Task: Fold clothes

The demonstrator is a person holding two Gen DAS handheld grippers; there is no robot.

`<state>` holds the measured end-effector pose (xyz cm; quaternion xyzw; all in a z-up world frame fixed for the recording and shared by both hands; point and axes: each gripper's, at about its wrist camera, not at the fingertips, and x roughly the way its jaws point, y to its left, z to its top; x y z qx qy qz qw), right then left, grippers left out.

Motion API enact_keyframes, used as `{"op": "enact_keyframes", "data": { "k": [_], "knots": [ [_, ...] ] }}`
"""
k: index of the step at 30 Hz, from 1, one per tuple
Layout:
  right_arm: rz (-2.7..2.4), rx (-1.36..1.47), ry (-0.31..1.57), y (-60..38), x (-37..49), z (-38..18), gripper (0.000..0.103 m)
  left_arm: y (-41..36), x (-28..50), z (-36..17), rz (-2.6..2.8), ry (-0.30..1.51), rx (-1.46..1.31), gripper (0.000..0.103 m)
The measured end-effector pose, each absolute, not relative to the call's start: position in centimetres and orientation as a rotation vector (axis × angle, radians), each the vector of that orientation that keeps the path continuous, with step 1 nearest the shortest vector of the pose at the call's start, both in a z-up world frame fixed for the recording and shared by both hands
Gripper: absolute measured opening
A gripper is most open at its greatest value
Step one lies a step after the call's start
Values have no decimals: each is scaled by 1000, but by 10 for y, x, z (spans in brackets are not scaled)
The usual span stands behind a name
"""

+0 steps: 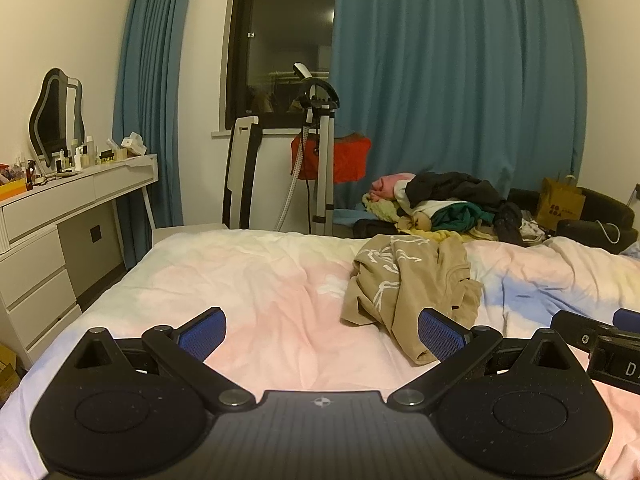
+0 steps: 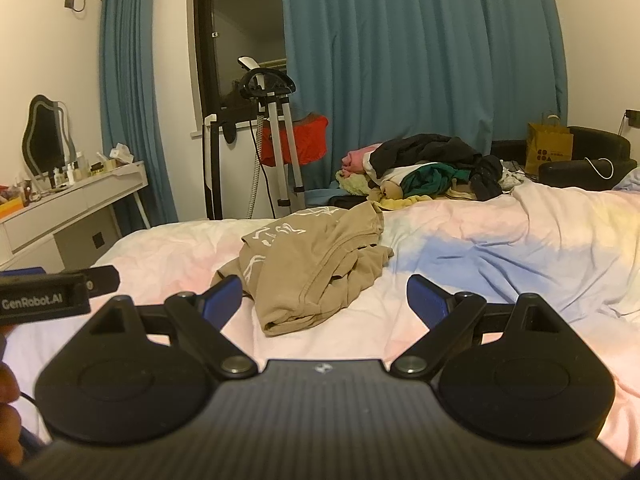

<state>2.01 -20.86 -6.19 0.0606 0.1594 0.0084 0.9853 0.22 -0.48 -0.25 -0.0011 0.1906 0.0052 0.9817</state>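
Crumpled tan cotton garment with white line print [image 1: 412, 284] lies in a loose heap on the pastel pink, blue and yellow bedspread [image 1: 248, 280], right of centre in the left wrist view and just left of centre in the right wrist view [image 2: 316, 264].

At the far left stands a white dressing table with drawers [image 1: 76, 192], carrying small bottles and a wavy-framed black mirror [image 1: 56, 116]. Behind it hang long blue curtains [image 1: 452, 80] on either side of a dark window [image 1: 288, 40]. In front of the window stands a garment steamer on a metal stand [image 1: 320, 152], with a red cloth [image 1: 348, 158] hanging just beside it.

Near the camera, the left gripper [image 1: 322, 334] hovers over the bare pink part of the bedspread, its blue-padded jaws wide apart and holding nothing; the tan garment's near hem lies just beside its right finger. The right gripper [image 2: 324, 304] is likewise spread wide and empty, with the near edge of the garment showing between its fingers.

Further right, at the far edge of the bed, a mixed pile of black, green, pink and yellow clothes [image 1: 444, 204] is heaped. Beyond it sits a brown paper bag [image 1: 558, 202] against a black armchair [image 1: 600, 216].
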Motion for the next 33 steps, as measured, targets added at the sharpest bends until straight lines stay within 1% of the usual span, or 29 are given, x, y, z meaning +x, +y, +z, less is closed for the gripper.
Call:
{"op": "enact_keyframes", "data": {
  "k": [17,24,30,33],
  "knots": [
    [-17,126,317,-209,21,-63,91,2,0,-3,-27,383,-33,103],
    [-22,175,305,-212,18,-56,91,0,2,-8,-28,389,-24,103],
    [-40,245,292,-216,22,-35,91,-2,4,-14,-18,395,3,103],
    [-62,276,267,-223,39,-5,91,-6,12,-23,-60,440,4,102]
  ]
}}
